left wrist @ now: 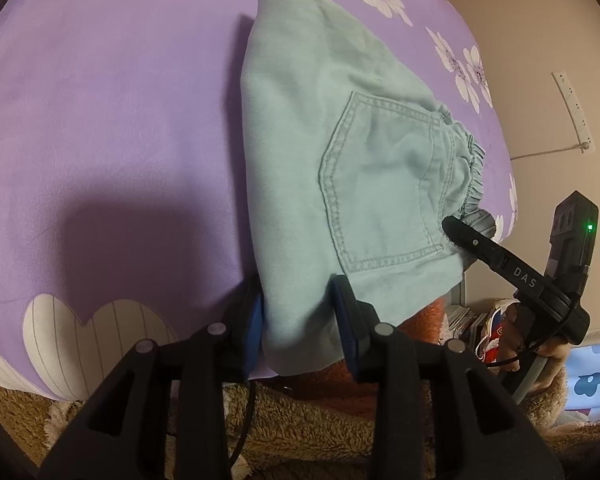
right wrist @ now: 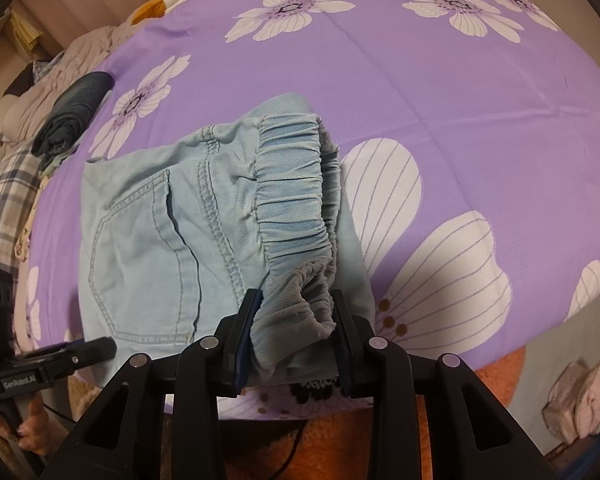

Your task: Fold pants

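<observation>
Your pale blue pants lie folded into a compact bundle on the purple flowered bedspread, back pocket up, with their near end hanging just past the near edge of the bed. Your left claw is clamped on the near corner of the bundle on its folded side, blue pads pressed on either side of the cloth. Your right claw is clamped on the gathered elastic waistband at the near right corner, the ruffled band bunched between its pads. In the left wrist view the right claw's black finger rests against the waistband end of the pants. Left of the bundle the bedspread runs bare and smooth for a wide stretch; beyond and right of the waistband it is likewise open, broken only by white flower prints. At the far left edge of the bed sits a rolled dark denim garment, well apart from the pants, beside a plaid cloth
</observation>
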`<state>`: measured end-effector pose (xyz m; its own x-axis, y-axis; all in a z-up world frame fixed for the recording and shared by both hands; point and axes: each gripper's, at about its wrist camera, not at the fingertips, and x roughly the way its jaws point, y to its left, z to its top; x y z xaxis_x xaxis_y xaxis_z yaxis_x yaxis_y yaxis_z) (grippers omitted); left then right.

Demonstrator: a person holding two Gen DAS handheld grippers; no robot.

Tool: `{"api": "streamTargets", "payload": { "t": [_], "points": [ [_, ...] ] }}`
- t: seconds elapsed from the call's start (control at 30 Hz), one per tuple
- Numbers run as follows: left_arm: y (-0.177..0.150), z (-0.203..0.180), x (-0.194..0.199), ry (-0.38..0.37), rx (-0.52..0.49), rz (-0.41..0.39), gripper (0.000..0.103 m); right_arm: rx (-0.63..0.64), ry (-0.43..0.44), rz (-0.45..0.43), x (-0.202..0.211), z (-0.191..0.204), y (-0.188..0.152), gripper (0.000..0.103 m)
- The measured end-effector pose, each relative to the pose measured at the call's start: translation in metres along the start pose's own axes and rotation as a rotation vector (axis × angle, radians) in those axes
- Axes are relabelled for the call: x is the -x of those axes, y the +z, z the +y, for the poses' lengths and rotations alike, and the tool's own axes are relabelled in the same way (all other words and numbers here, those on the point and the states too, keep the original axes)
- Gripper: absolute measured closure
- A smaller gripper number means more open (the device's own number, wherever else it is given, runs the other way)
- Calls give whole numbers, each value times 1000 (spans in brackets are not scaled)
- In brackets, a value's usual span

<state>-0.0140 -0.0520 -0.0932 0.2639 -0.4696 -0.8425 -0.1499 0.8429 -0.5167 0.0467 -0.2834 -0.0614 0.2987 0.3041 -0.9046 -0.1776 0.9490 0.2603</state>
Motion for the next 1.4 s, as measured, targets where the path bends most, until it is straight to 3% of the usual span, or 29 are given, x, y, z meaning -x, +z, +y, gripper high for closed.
{"api": "streamTargets", "payload": {
  "t": [0.9,1.07,1.13,1.4],
  "points": [
    [-3,-11,-2,58,-5,-15,63,7,2,1,2,0,0,69],
    [-1,-17,7,127,-45,-61,54,12,-10,-14,8,0,1,57],
    [1,-17,10,138,-54,-81,54,6,-32,-25,10,-2,4,43],
    [7,-18,13,131,-59,-97,46,18,-30,-11,6,2,4,42]
  ]
}}
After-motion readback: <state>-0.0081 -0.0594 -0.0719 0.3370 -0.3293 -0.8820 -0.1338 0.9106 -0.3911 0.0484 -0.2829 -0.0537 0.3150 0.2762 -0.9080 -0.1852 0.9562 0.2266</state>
